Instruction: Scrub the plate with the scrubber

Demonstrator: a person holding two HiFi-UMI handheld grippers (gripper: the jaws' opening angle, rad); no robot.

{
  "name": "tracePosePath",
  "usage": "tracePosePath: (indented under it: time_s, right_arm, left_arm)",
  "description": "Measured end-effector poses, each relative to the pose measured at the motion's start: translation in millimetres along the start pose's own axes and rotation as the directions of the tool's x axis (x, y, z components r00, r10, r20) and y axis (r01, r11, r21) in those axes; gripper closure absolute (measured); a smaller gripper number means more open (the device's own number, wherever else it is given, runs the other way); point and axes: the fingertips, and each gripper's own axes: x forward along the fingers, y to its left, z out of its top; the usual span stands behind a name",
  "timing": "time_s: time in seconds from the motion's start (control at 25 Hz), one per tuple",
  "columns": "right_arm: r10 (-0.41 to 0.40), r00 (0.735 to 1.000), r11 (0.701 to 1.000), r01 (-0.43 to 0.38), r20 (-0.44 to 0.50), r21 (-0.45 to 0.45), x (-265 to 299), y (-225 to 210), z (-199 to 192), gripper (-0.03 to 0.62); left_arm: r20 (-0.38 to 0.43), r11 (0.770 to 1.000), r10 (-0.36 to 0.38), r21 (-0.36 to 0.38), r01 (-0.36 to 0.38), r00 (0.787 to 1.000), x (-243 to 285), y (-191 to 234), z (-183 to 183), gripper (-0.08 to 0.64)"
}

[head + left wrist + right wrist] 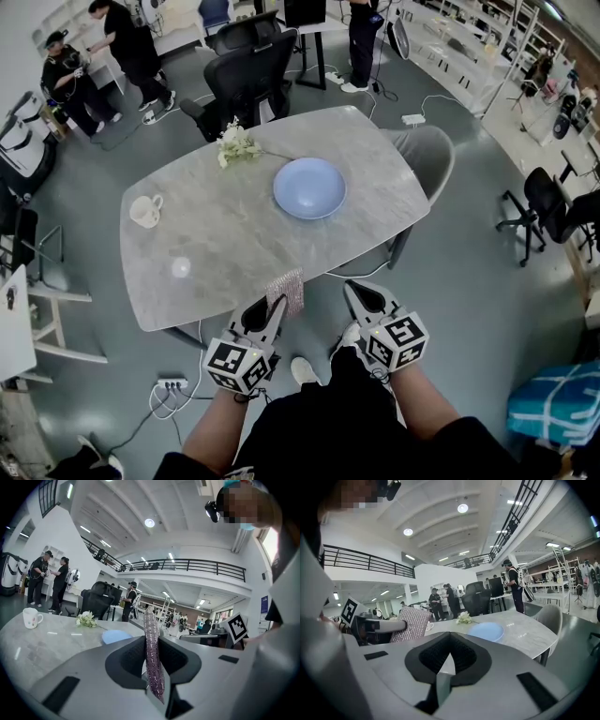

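Observation:
A pale blue plate [309,187] lies on the grey marble table [225,244], toward its far side. My left gripper [275,305] hovers at the table's near edge, shut on a glittery pinkish-purple scrubber [287,290]. In the left gripper view the scrubber [153,658] stands edge-on, pinched between the jaws, with the plate [116,635] well beyond it. My right gripper [356,291] is shut and holds nothing, just off the near edge, right of the scrubber. From the right gripper view the plate [486,631] sits ahead and the scrubber [410,625] at left.
A white cup [145,211] stands at the table's left, a small white flower bunch [234,142] behind the plate, a small clear object [180,267] near the front left. Office chairs [246,70] and a grey chair [427,155] ring the table; people stand at the back.

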Motion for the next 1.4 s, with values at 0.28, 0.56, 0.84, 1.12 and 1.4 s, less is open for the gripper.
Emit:
tracePosePath:
  time_s: [0.28, 0.56, 0.84, 1.12, 1.4]
  right_arm:
    - [-0.009, 1.0, 1.0, 0.009, -0.001, -0.006, -1.6, -2.8, 1.5, 0.578]
    - [-0.024, 1.0, 1.0, 0.024, 0.014, -0.009, 2.1, -14.1, 7.9, 0.578]
    - [-0.01, 1.0, 1.0, 0.01, 0.005, -0.012, 24.6, -47.4, 23.6, 0.578]
    - [0.016, 1.0, 1.0, -0.016, -0.005, -0.027, 62.7, -94.8, 46.2, 0.578]
    - [0.048, 0.999, 0.999, -0.049, -0.023, -0.019, 99.4, -145.5, 61.2, 0.578]
  left_arm:
    - [0.007, 1.0, 0.001, -0.007, -0.001, 1.0, -0.3, 1.1, 1.3, 0.476]
    - [0.014, 1.0, 0.005, -0.006, -0.004, 1.0, 1.3, 4.0, 2.0, 0.476]
    - [0.018, 0.999, 0.044, -0.016, -0.043, 0.999, 24.0, 16.1, 13.0, 0.476]
    - [0.012, 0.997, 0.077, -0.028, -0.076, 0.997, 71.0, 33.8, 24.4, 0.476]
    - [0.012, 0.994, 0.105, -0.031, -0.105, 0.994, 126.5, 47.6, 39.3, 0.476]
